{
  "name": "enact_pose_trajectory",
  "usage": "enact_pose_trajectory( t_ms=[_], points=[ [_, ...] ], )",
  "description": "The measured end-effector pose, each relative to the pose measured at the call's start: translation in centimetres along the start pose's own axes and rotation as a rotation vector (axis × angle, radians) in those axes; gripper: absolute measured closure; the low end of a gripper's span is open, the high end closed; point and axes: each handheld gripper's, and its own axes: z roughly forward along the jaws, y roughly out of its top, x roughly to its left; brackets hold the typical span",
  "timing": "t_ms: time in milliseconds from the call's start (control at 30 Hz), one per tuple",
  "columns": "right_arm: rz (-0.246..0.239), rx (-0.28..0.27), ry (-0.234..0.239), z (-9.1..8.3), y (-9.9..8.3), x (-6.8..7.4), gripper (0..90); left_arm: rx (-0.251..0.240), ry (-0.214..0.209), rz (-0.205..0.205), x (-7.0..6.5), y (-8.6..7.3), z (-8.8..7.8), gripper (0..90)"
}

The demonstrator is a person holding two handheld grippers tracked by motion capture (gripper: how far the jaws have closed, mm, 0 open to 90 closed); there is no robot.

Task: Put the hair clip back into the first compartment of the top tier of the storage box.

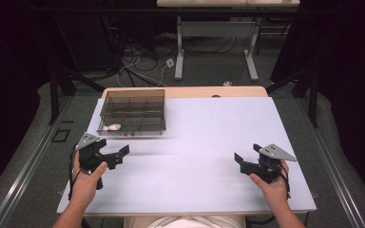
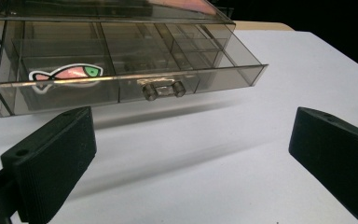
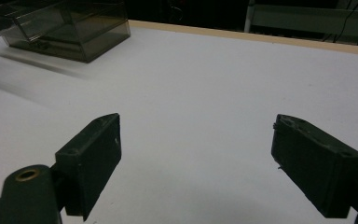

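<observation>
A smoky clear drawer box stands at the table's far left. Its drawer is pulled out, split into several compartments, with a small knob handle on its front. A pink and green fish figure lies in the front left compartment and shows as a pale spot from above. My left gripper is open just in front of the drawer, its jaws wide apart and holding nothing. My right gripper hovers open over the right side of the white table, empty. The box is far off to its left.
The white tabletop stretches between the two grippers, with a wooden strip along its far edge. Beyond it stand a desk's metal legs and loose cables on the floor. Dark frame posts flank the table.
</observation>
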Motion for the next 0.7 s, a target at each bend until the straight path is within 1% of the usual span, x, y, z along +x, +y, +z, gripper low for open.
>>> enact_pose_trajectory(
  t_ms=[200,300,400,467,567,633,700],
  points=[
    [-0.001,0.015,0.004,0.0,0.0,-0.1,15.7,-0.006,0.006,-0.010,0.3,-0.9,0.4,0.9],
    [0.003,0.010,0.008,0.0,-0.1,0.0,15.7,0.000,0.013,-0.006,0.4,-1.3,0.7,1.5],
    [-0.006,0.009,0.006,0.1,-0.1,-0.1,15.7,0.000,0.014,-0.020,0.5,-1.7,0.9,2.3],
    [0.000,0.011,0.005,0.1,-0.1,-0.1,15.7,0.005,0.015,-0.025,0.5,-1.9,1.1,2.5],
    [-0.005,0.014,0.004,0.1,-0.2,-0.2,15.7,0.017,0.020,-0.016,0.6,-2.1,1.3,2.5],
    [0.002,0.022,0.005,0.1,-0.2,-0.2,15.7,0.019,0.022,-0.018,0.6,-2.1,1.4,2.5],
    [0.005,0.018,0.003,0.2,-0.2,-0.3,15.7,0.019,0.027,-0.012,0.7,-2.1,1.4,2.5]
  ],
)
